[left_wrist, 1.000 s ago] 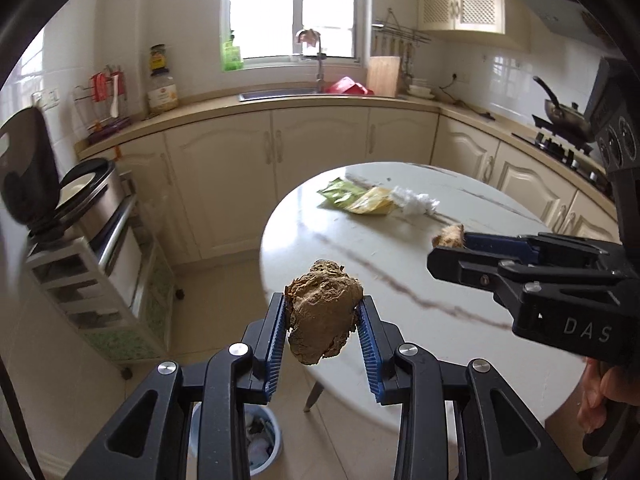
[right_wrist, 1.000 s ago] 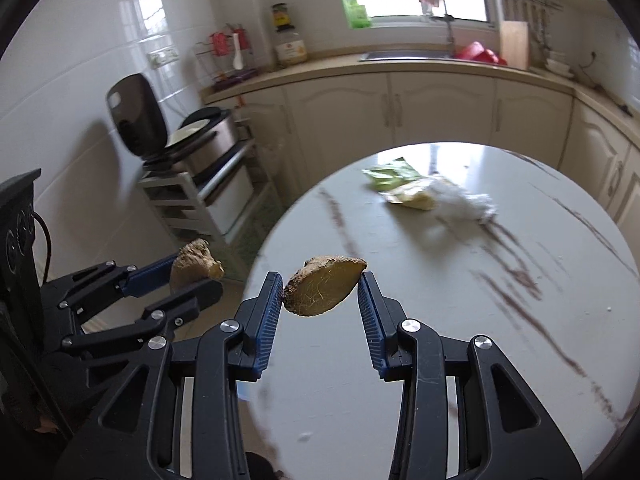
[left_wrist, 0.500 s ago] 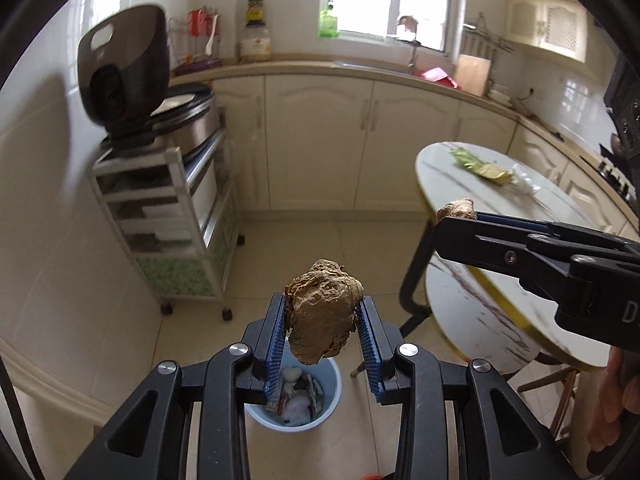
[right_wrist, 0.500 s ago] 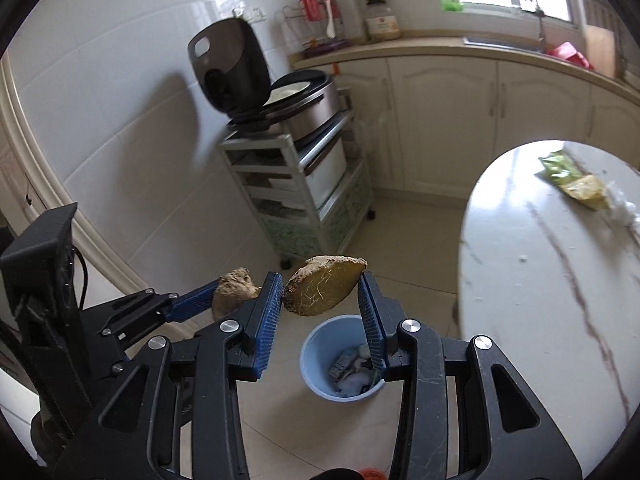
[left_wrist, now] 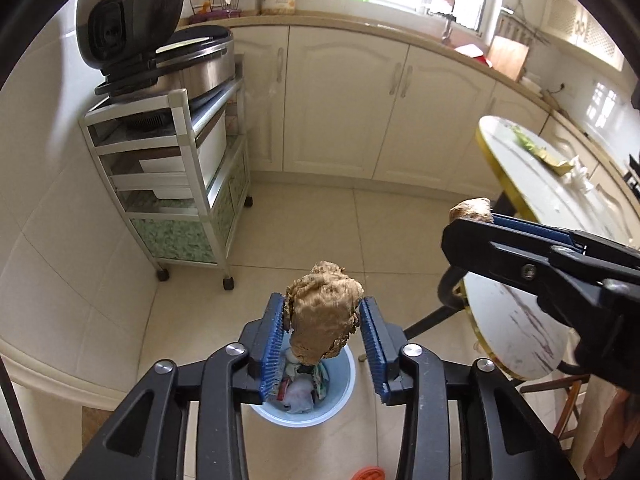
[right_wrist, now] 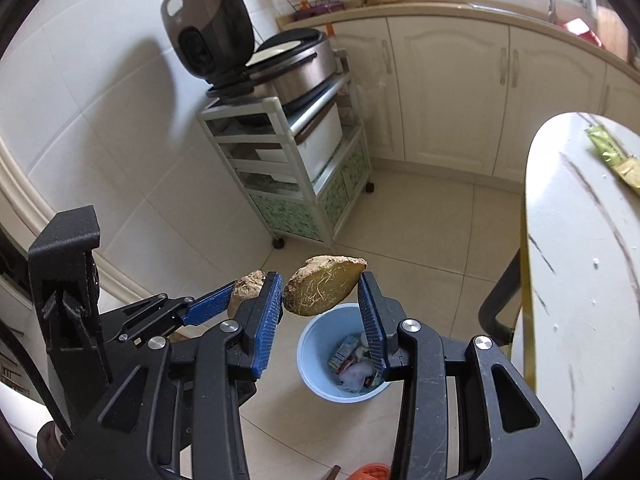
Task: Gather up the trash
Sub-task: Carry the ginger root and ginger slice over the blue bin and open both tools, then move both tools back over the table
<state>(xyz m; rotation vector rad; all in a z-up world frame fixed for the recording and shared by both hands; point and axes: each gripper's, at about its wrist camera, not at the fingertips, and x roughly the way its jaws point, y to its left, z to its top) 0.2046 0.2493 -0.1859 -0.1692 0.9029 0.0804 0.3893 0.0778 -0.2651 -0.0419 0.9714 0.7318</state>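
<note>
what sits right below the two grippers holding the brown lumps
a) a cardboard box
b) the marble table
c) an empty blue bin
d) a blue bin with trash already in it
d: the blue bin on the floor tiles shows cartons and wrappers inside, under both held lumps.

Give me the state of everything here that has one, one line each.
Left gripper: jaws have just been opening, brown lump between them.
Right gripper: shut on cut ginger piece.
Bin: uncovered, partly filled with trash.
Rice cooker: lid up.
Cabinet doors: shut.
</note>
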